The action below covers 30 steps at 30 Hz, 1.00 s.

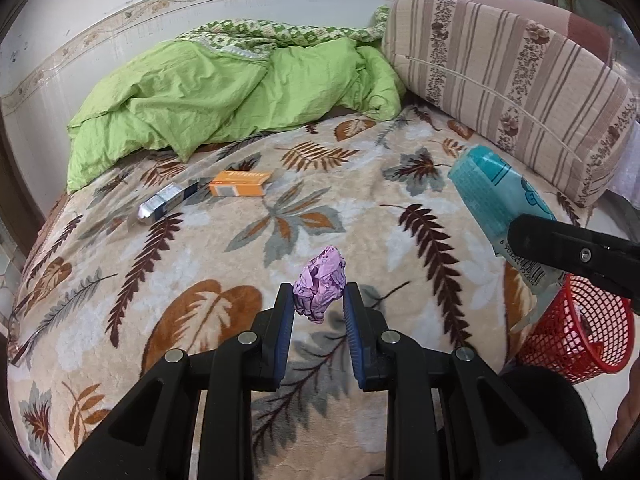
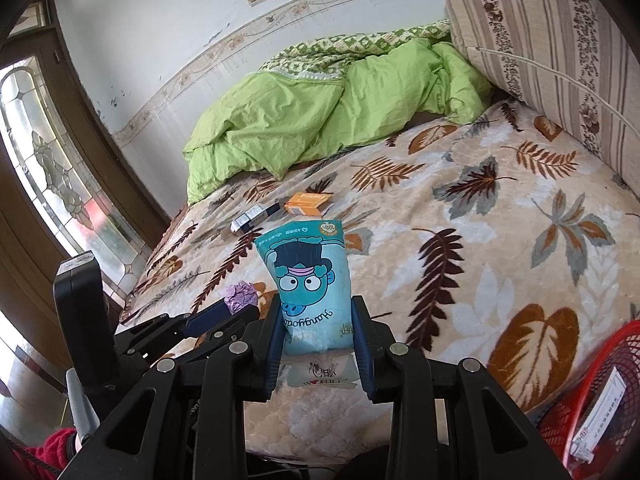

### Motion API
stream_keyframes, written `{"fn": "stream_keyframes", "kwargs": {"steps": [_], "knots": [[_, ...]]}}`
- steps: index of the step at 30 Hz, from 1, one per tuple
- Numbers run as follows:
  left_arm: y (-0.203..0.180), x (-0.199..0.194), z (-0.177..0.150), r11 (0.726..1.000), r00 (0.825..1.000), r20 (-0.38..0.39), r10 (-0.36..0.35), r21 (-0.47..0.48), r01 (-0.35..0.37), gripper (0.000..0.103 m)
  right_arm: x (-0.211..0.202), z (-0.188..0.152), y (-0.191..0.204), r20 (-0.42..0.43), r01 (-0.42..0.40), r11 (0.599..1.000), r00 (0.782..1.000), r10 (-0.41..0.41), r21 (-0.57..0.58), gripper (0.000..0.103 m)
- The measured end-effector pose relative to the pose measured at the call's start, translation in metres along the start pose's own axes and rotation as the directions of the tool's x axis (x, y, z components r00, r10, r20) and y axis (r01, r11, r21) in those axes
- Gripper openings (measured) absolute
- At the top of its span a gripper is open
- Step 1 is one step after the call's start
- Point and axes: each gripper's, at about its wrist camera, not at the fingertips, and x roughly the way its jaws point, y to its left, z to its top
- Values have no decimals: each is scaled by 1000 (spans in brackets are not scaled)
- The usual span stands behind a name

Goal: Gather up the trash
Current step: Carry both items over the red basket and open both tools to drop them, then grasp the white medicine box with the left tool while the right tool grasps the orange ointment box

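Observation:
My left gripper (image 1: 319, 296) is shut on a crumpled purple paper ball (image 1: 320, 282), held above the leaf-patterned blanket (image 1: 224, 256). The same ball (image 2: 240, 298) shows at the lower left of the right wrist view, between the left gripper's fingers. My right gripper (image 2: 317, 310) is shut on a teal snack bag with a cartoon face (image 2: 310, 280); in the left wrist view that bag (image 1: 492, 196) hangs at the right. On the bed farther back lie an orange box (image 1: 239, 183) and a small blue-and-silver pack (image 1: 168, 202).
A red mesh basket (image 1: 580, 328) stands off the bed's right edge, with a white wrapper (image 2: 600, 420) inside it. A rumpled green quilt (image 1: 224, 96) fills the bed's far side, a striped cushion (image 1: 512, 80) its right. A glass-panelled door (image 2: 52, 168) is at the left.

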Motion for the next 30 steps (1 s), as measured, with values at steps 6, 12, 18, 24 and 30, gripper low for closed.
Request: {"fn": "stream_keyframes", "kwargs": {"steps": [6,12,18,24,30], "knots": [[-46,-11,22,988,991,18,-135,79,133,24,-41,-2,-55,40,87,991,995,-91,103,33],[-128,-17,42,925,942,-15,-336,184,333,24,-105,-20,-130,68,237,940,963,-261,245,33],[-206,-5,46,819,838,-155,-523,179,545,24,-169,-46,-190,72,355,862,911,-406,361,33],[-271,17,34,729,740,-298,-603,171,663,27,-201,-67,-228,43,398,806,886,-462,438,39],[-285,22,26,729,740,-322,-591,181,660,61,-201,-73,-242,4,407,787,887,-461,463,49]]}}
